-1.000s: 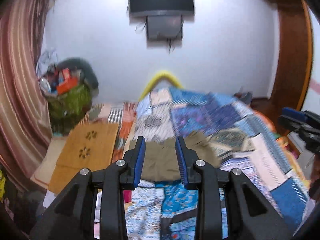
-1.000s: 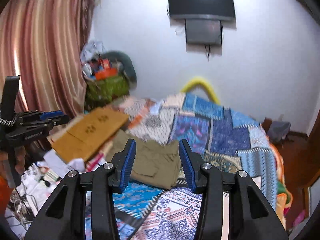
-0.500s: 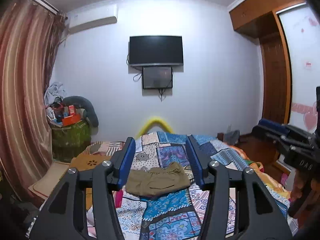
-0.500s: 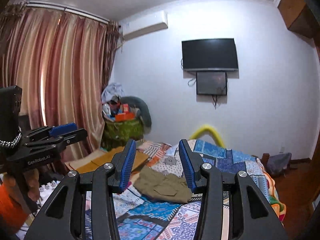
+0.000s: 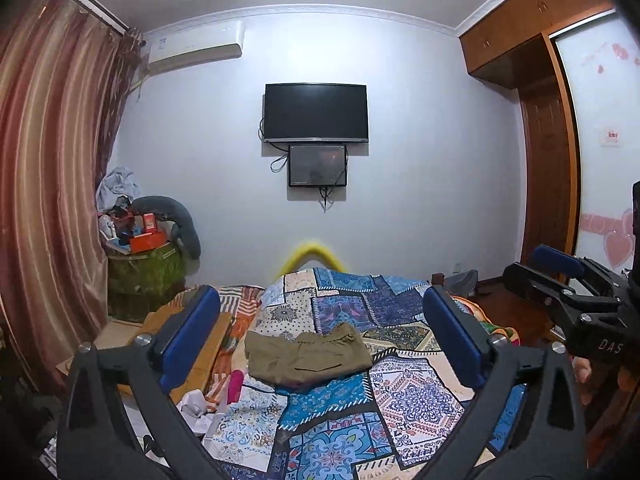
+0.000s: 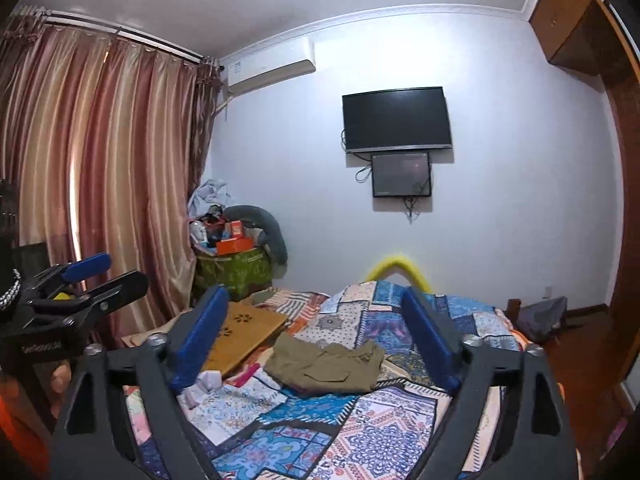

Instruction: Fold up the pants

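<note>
Olive-brown pants (image 5: 306, 354) lie folded into a small bundle on the patchwork bedspread (image 5: 404, 396); they also show in the right wrist view (image 6: 326, 366). My left gripper (image 5: 320, 332) is open wide and empty, held well back from and above the pants. My right gripper (image 6: 316, 330) is also open wide and empty, equally far back. The right gripper shows at the right edge of the left wrist view (image 5: 560, 280), and the left gripper at the left edge of the right wrist view (image 6: 86, 280).
A wooden lap desk (image 6: 244, 330) lies at the bed's left side, with crumpled white paper (image 6: 202, 386) near it. A green bin piled with clutter (image 5: 144, 276) stands by the curtain (image 5: 48, 200). A TV (image 5: 316, 112) hangs on the far wall. A wooden wardrobe (image 5: 548, 160) stands at right.
Both grippers have pulled back and risen away from the pants, and both jaws have opened wider. The pants stay folded on the bed.
</note>
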